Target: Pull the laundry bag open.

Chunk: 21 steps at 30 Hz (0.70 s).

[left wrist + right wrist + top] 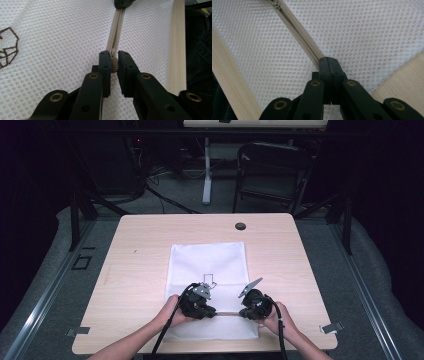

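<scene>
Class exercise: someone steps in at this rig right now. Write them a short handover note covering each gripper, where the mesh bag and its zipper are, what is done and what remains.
Left gripper: fingers closed on the zipper pull.
Right gripper: shut on the beige zipper tape, pinching it flat.
White mesh bag lies flat on the wooden table, near edge toward the person; the zipper runs along that edge, stretched between the two grippers.
Done: both grips are set, zipper held taut.
Left: probably draw the pull along the tape while the right gripper holds it. How far the zipper is open I cannot tell.

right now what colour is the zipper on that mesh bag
Beige zipper on the white mesh bag, clearest in the right gripper view.
</scene>
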Each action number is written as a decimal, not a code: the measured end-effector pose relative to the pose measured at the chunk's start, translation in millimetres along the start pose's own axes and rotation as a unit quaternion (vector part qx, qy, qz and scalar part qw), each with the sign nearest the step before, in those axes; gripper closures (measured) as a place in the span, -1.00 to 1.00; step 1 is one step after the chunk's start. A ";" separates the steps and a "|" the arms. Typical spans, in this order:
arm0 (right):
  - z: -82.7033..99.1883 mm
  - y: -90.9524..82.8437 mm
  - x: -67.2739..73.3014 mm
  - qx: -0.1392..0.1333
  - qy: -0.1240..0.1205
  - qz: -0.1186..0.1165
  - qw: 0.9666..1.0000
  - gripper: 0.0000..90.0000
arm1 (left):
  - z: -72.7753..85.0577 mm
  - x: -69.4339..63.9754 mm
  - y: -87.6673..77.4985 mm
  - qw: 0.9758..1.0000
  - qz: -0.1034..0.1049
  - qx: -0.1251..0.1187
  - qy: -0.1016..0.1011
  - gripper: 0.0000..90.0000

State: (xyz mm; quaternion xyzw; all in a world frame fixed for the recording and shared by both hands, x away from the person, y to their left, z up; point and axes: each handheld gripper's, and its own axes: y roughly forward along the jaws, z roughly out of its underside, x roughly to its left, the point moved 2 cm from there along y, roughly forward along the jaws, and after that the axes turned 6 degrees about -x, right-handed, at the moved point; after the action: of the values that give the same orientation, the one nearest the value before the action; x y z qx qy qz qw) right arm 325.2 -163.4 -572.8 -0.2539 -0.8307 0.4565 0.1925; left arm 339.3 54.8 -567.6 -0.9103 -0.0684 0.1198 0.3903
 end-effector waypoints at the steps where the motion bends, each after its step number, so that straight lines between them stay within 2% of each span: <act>1: 0.2 0.3 1.1 -0.004 -0.001 -0.001 1.000 1.00 | 0.8 0.6 -2.8 1.000 -0.003 0.005 -0.001 0.81; 3: 0.5 0.0 1.2 -0.003 -0.003 0.002 1.000 1.00 | 3.1 1.4 -5.0 1.000 0.002 -0.005 -0.007 0.81; 6: 0.7 1.0 0.6 -0.008 0.009 -0.001 1.000 1.00 | 5.9 0.9 -7.5 1.000 -0.002 -0.003 -0.007 0.81; 7: 0.3 0.1 -0.6 -0.001 0.002 -0.005 1.000 1.00 | 7.1 1.4 -9.2 1.000 -0.001 -0.005 -0.008 0.81; 10: 0.2 0.6 -0.3 -0.003 0.004 -0.004 1.000 1.00 | 10.2 1.9 -13.6 1.000 -0.001 -0.010 -0.014 0.81; 13: 0.1 0.7 -0.8 -0.003 0.004 -0.006 1.000 1.00 | 11.4 1.4 -15.0 1.000 -0.004 -0.010 -0.014 0.81; 14: 0.1 0.7 -0.9 -0.003 0.004 -0.006 1.000 1.00 | 11.5 1.5 -16.1 1.000 -0.007 -0.005 -0.008 0.81; 19: 0.2 0.8 -1.2 -0.004 0.004 -0.007 1.000 1.00 | 13.7 1.8 -18.0 1.000 -0.004 -0.013 -0.013 0.81; 21: 0.2 0.7 -1.1 -0.004 0.004 -0.008 1.000 1.00 | 14.3 1.9 -20.3 1.000 -0.009 -0.007 -0.011 0.81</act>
State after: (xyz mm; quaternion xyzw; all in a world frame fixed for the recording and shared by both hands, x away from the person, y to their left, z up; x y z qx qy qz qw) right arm 326.2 -163.9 -573.6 -0.2501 -0.8334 0.4511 0.1984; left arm 336.7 79.1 -562.7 -0.9110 -0.0816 0.1254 0.3844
